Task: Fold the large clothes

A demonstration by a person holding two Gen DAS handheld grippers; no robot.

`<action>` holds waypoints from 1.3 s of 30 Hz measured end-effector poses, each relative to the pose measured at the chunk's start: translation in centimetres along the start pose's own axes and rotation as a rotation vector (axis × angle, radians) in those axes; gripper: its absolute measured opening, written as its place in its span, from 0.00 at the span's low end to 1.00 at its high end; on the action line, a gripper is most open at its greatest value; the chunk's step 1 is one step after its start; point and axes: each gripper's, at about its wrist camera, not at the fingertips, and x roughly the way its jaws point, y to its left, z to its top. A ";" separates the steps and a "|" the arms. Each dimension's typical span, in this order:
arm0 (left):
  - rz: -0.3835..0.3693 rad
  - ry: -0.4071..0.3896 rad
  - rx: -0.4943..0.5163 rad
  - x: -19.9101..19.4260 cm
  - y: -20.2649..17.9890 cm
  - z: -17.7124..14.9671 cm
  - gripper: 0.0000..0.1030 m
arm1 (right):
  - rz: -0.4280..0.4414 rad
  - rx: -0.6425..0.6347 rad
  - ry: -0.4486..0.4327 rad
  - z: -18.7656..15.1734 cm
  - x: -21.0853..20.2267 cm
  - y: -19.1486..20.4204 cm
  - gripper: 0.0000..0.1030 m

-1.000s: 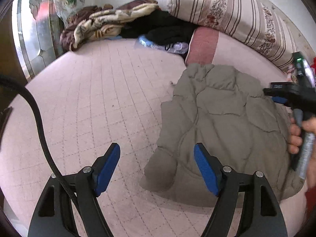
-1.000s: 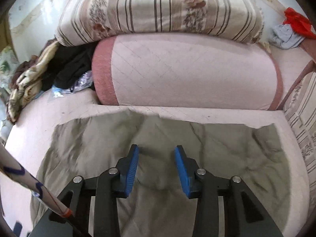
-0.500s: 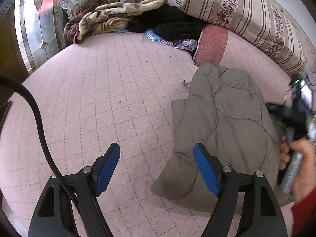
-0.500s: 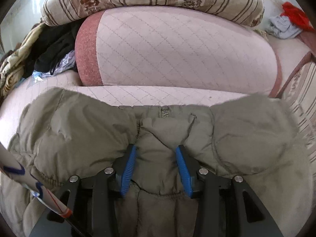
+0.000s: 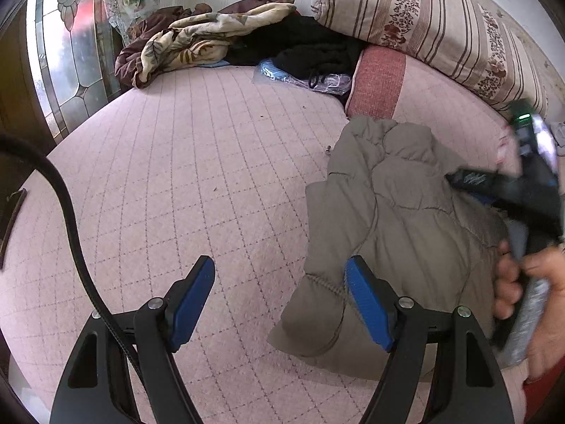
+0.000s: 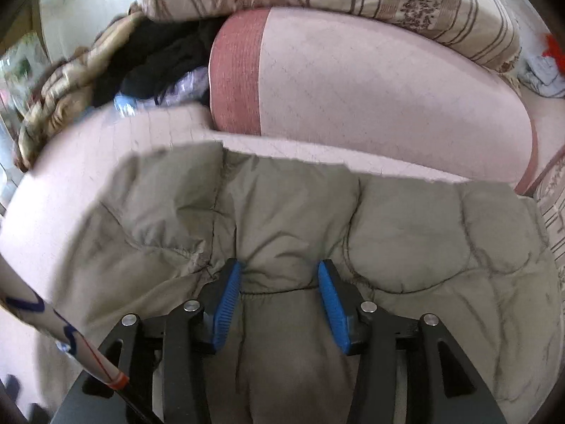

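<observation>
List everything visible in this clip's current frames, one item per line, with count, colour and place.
padded jacket: one, olive-grey, partly folded on the bed's right side
bed cover: one, pink quilted, under everything
bolster: one, pink with red end, beyond the jacket
striped pillow: one, cream with brown stripes, on top of the bolster
blanket: one, beige and brown, crumpled at the far left
dark clothes: a heap, black, beside the blanket
plastic bag: one, clear with blue, in front of the dark clothes
left gripper: black with blue pads, jaws open, right pad at the jacket's edge
right gripper: black with blue pads, jaws open around a jacket fold
right hand: one, gripping the right gripper's handle
</observation>
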 end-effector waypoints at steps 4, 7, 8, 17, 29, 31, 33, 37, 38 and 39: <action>0.002 0.011 0.002 0.2 -0.1 -0.2 0.74 | -0.065 0.090 -0.092 0.7 -2.8 -4.6 0.55; 0.005 0.010 0.007 0.2 -0.2 -0.1 0.74 | -0.151 0.191 -0.057 0.5 -2.2 -10.8 0.55; 0.003 0.011 0.006 0.2 -0.2 0.0 0.74 | -0.183 0.229 -0.035 0.1 -1.8 -13.2 0.55; 0.004 0.027 -0.001 0.7 -0.2 0.2 0.74 | -0.230 0.595 0.025 -4.4 -3.1 -31.1 0.54; 0.002 0.014 -0.011 -0.3 0.1 0.1 0.74 | -0.247 0.632 -0.017 -8.6 -11.4 -32.9 0.67; -0.007 0.016 -0.028 -0.6 0.5 0.1 0.74 | -0.148 0.628 -0.032 -8.8 -12.7 -30.7 0.68; -0.010 0.014 -0.042 -0.9 0.9 0.2 0.74 | -0.056 0.579 -0.038 -8.8 -13.6 -26.9 0.68; -0.006 0.022 -0.063 -1.1 2.0 0.3 0.74 | -0.029 0.445 -0.031 -8.3 -13.7 -19.4 0.69; -0.004 0.028 -0.071 -1.0 2.4 0.4 0.74 | -0.031 0.407 -0.036 -8.1 -13.5 -17.6 0.69; -0.003 0.031 -0.077 -1.0 2.7 0.5 0.74 | -0.035 0.355 -0.048 -7.8 -13.3 -15.4 0.69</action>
